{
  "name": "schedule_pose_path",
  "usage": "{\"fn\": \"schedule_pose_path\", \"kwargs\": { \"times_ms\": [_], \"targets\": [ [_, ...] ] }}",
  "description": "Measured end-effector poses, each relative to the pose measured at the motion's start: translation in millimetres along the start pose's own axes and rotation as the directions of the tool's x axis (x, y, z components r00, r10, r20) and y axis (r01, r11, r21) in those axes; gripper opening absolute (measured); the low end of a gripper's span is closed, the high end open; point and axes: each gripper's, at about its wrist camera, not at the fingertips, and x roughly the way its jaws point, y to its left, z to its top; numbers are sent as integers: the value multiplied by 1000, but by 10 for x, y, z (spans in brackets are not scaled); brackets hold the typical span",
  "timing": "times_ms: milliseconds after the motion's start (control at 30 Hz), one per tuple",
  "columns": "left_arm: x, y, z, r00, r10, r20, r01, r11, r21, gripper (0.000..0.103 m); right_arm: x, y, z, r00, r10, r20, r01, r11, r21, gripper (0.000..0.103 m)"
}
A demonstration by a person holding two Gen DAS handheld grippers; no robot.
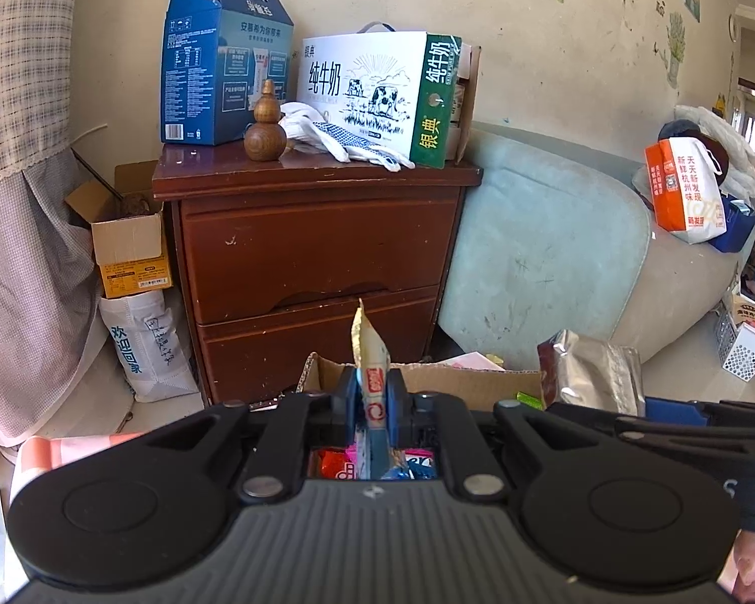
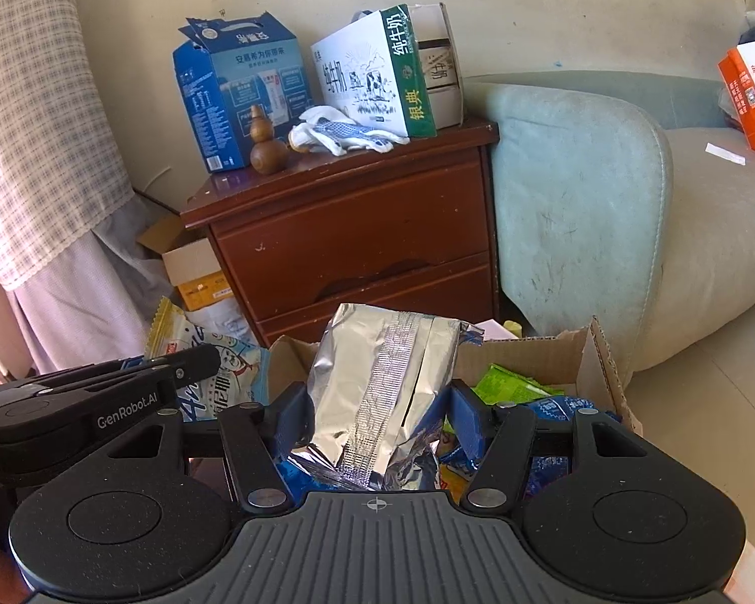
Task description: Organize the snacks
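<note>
My left gripper (image 1: 374, 392) is shut on a flat blue, white and yellow snack packet (image 1: 370, 352), held edge-on above an open cardboard box (image 1: 458, 377) of snacks. The same packet shows in the right wrist view (image 2: 211, 367), beside the left gripper's body. My right gripper (image 2: 377, 412) is shut on a silver foil snack bag (image 2: 382, 382), held upright over the same cardboard box (image 2: 584, 357). The foil bag also shows in the left wrist view (image 1: 589, 372). Green (image 2: 513, 385) and blue (image 2: 548, 410) packets lie in the box.
A brown two-drawer nightstand (image 1: 317, 246) stands behind the box, bearing a blue carton (image 1: 221, 65), a white milk carton (image 1: 377, 90), a wooden gourd (image 1: 266, 126) and gloves (image 1: 342, 138). A pale blue sofa (image 1: 548, 246) is at right. A small cardboard box (image 1: 131, 241) stands at left.
</note>
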Motion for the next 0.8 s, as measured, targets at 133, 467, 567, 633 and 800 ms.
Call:
{"fn": "schedule_pose_path", "kwargs": {
  "times_ms": [133, 467, 567, 633, 800],
  "targets": [
    [158, -29, -51, 999, -11, -45, 11, 1000, -8, 10, 113, -86, 28, 999, -35, 2, 34, 999, 29, 61],
    [33, -115, -41, 998, 43, -39, -44, 999, -15, 78, 87, -260, 46, 997, -70, -15, 71, 994, 84, 79],
    [-22, -65, -24, 996, 61, -63, -63, 998, -28, 86, 54, -271, 49, 997, -68, -26, 71, 993, 96, 81],
    [-63, -34, -31, 995, 72, -75, -75, 997, -30, 87, 50, -243, 45, 996, -76, -44, 79, 993, 83, 82],
    [-143, 29, -83, 988, 96, -122, -99, 995, -12, 90, 0, -114, 16, 994, -96, -61, 97, 995, 22, 82]
  ]
}}
